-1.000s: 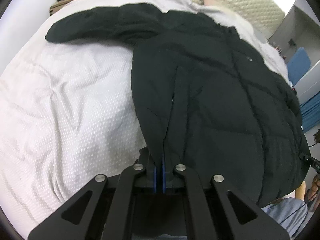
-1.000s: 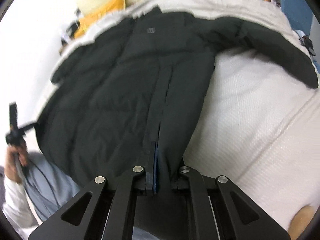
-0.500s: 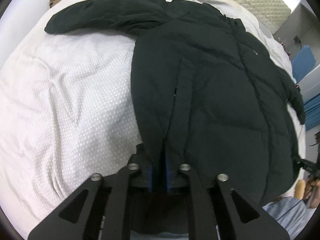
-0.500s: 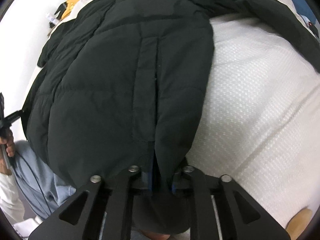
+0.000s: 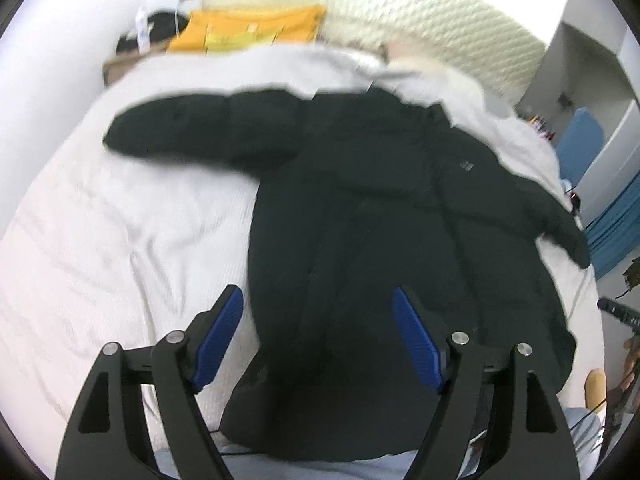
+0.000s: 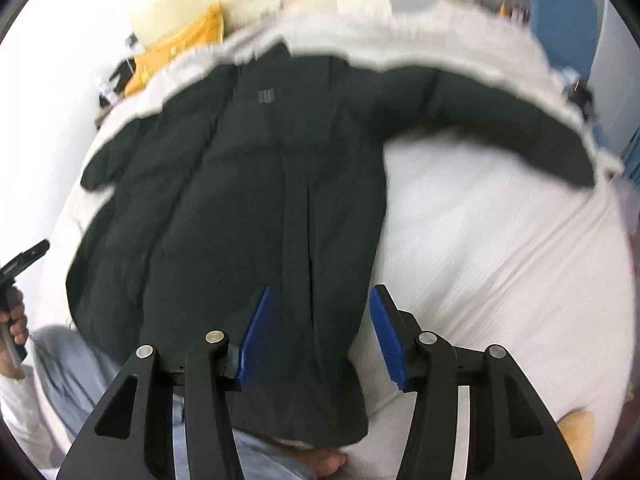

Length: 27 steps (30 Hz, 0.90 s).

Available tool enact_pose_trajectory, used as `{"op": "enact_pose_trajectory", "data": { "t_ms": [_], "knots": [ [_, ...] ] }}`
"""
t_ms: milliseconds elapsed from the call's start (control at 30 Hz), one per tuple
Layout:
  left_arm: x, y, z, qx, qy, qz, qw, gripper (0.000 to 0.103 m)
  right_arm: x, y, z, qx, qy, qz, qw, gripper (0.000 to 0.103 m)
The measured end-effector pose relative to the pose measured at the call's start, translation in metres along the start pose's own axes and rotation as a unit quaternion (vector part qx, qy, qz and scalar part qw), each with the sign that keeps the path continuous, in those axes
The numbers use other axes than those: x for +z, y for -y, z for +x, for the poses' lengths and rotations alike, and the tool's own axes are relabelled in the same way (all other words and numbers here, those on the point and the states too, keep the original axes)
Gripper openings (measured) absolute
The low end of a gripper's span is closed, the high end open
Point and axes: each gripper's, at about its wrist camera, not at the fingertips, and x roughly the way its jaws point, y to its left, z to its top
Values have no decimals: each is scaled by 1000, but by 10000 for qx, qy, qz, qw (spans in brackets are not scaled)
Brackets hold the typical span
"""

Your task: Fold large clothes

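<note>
A large black padded jacket (image 5: 380, 220) lies spread flat on a white bed (image 5: 120, 240), front up, both sleeves stretched out sideways. It also shows in the right wrist view (image 6: 248, 208), with a small grey logo on the chest. My left gripper (image 5: 318, 320) is open and empty, its blue pads (image 5: 218, 334) on either side of the jacket's lower left hem, just above it. My right gripper (image 6: 318, 322) is open and empty over the lower right hem. Both views are blurred.
An orange and yellow cloth (image 5: 248, 28) and dark items lie at the bed's far left by a cream quilted headboard (image 5: 420, 12). A blue chair (image 5: 578, 140) stands at the right. The person's legs in light blue trousers (image 6: 76, 364) are at the bed's near edge.
Both grippers were shut on the jacket's hem and have opened and let go. Both have pulled back and up, and the jacket now lies flat on the bed.
</note>
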Motion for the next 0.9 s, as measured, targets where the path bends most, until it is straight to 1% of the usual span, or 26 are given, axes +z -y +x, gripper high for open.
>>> {"op": "enact_pose_trajectory", "data": {
  "t_ms": [33, 133, 233, 367, 467, 533, 600, 767, 900],
  "knots": [
    [2, 5, -8, 11, 142, 74, 9999, 77, 4, -3, -6, -64, 124, -25, 9999, 49],
    [8, 16, -26, 8, 472, 244, 9986, 78, 10, -17, -35, -346, 737, -167, 9965, 49],
    [15, 30, -45, -143, 802, 290, 9963, 78, 12, -26, -63, -322, 1314, -86, 9908, 49],
    [21, 49, -59, -187, 1210, 446, 9915, 78, 4, -40, -90, -341, 1984, -3, 9795, 49],
    [24, 61, -61, -300, 1397, 501, 9885, 78, -4, -54, -99, -441, 2378, -10, 9703, 49],
    [23, 65, -61, -450, 1457, 457, 9872, 78, -6, -63, -99, -463, 2526, -18, 9665, 49],
    [23, 69, -59, -534, 1522, 442, 9859, 78, -13, -72, -93, -384, 2656, 29, 9633, 49],
    [11, 76, -51, -564, 1689, 603, 9822, 78, -29, -90, -73, -391, 2820, 51, 9586, 49],
    [5, 75, -45, -564, 1768, 560, 9810, 78, -40, -99, -62, -362, 2943, 57, 9550, 49]
  ]
}}
